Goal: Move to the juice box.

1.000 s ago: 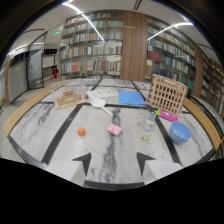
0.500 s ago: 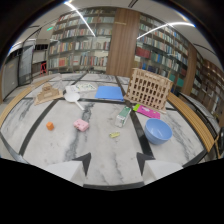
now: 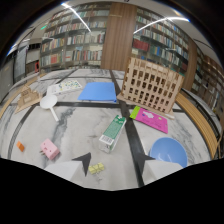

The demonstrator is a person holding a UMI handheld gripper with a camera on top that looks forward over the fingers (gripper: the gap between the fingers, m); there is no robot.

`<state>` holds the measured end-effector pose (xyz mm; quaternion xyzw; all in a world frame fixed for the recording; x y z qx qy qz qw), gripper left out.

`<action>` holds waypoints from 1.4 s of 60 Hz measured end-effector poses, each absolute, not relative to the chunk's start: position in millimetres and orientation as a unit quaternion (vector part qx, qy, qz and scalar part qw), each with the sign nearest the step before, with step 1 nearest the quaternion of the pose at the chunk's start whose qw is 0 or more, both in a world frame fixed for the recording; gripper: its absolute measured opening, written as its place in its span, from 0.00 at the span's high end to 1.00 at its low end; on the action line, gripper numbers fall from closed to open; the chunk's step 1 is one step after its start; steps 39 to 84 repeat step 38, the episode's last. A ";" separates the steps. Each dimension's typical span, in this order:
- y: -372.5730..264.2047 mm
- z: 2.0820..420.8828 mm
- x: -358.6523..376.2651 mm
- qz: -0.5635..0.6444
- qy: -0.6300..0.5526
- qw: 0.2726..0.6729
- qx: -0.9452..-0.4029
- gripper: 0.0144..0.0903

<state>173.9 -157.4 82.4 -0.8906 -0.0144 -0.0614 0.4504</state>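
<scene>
Closing on the green-and-white carton juice box [image 3: 112, 132], lying on the marble floor just ahead of our open, empty gripper [image 3: 113, 162], we judge only the final approach remains.

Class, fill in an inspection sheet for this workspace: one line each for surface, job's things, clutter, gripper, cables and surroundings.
Surface: pale marbled floor crossed by dark stripes.
Job's things: juice box, green and white, lying on its side just ahead of the fingers, untouched.
Clutter: wooden rack beyond the box; pink sheet and blue bowl to its right; blue folder behind it; white ladle, pink block and small orange piece to its left; small yellow piece between the fingertips.
Gripper: gripper open, holding nothing, the box not yet between the fingers.
Cables: nothing seen.
Surroundings: library bookshelves, ceiling strip lights.
</scene>
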 end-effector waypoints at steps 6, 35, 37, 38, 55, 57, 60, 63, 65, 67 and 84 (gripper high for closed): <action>-137.1 73.2 175.3 -0.053 -0.011 0.445 -0.894 0.06; -117.4 59.8 172.5 -0.044 -0.010 0.434 -0.900 0.06; -118.0 60.2 172.8 -0.046 -0.011 0.435 -0.899 0.06; -118.2 60.3 173.2 -0.047 -0.011 0.435 -0.899 0.06; -118.2 60.3 173.2 -0.047 -0.011 0.435 -0.899 0.06; -118.2 60.3 173.2 -0.047 -0.011 0.435 -0.899 0.06; -118.2 60.3 173.2 -0.047 -0.011 0.435 -0.899 0.06; -118.2 60.3 173.2 -0.047 -0.011 0.435 -0.899 0.06; -118.2 60.3 173.2 -0.047 -0.011 0.435 -0.899 0.06; -118.2 60.3 173.2 -0.047 -0.011 0.435 -0.899 0.06; -118.2 60.3 173.2 -0.047 -0.011 0.435 -0.899 0.06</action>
